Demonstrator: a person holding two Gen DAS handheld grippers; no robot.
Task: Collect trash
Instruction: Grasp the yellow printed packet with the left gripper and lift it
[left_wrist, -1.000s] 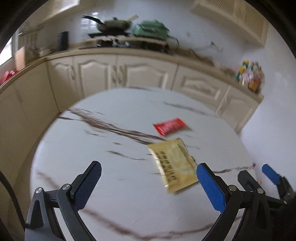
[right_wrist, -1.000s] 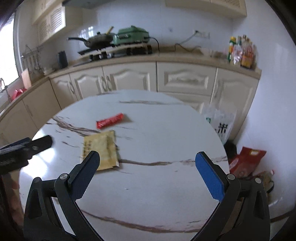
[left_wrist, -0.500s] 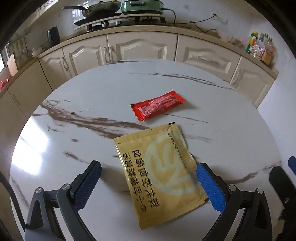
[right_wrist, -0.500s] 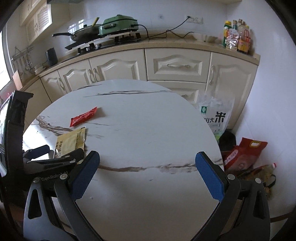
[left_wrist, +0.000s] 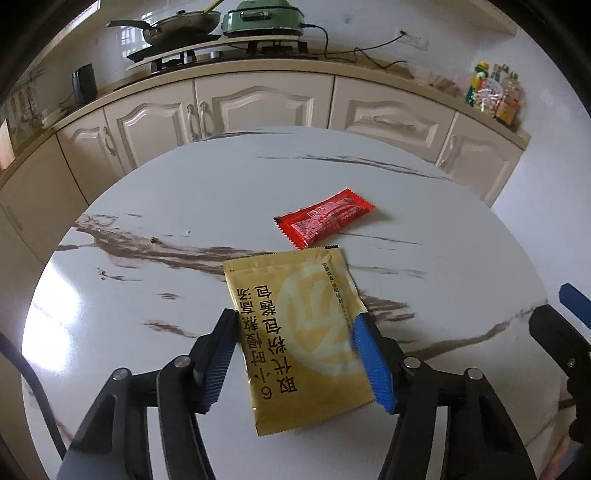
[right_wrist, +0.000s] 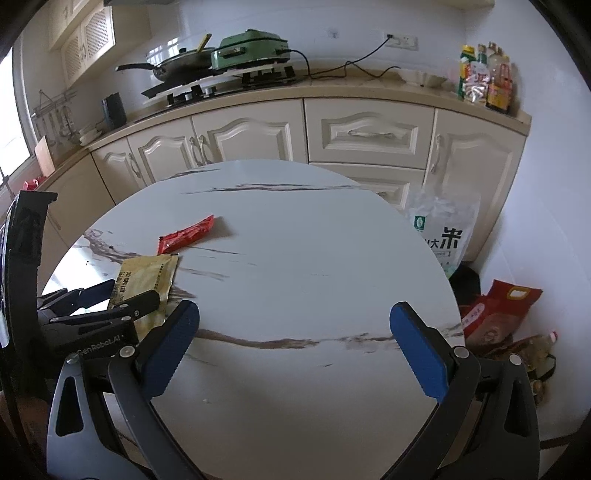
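Note:
A yellow sachet with black print lies flat on the round marble table. My left gripper is down over it, and its jaws are closing with the sachet between the blue pads. The pads stand at the sachet's two long edges, and the sachet is not buckled. A red sachet lies just beyond it. The right wrist view shows both sachets, the yellow and the red, with the left gripper at the yellow one. My right gripper hovers open over bare table with nothing between its fingers.
Cream cabinets and a counter curve behind the table, with a pan, a green appliance and bottles. On the floor to the right stand a white rice bag and a red bag.
My left gripper came down and forward over the yellow sachet, and its jaws narrowed from wide apart to the sachet's edges. The right gripper shifted slightly.

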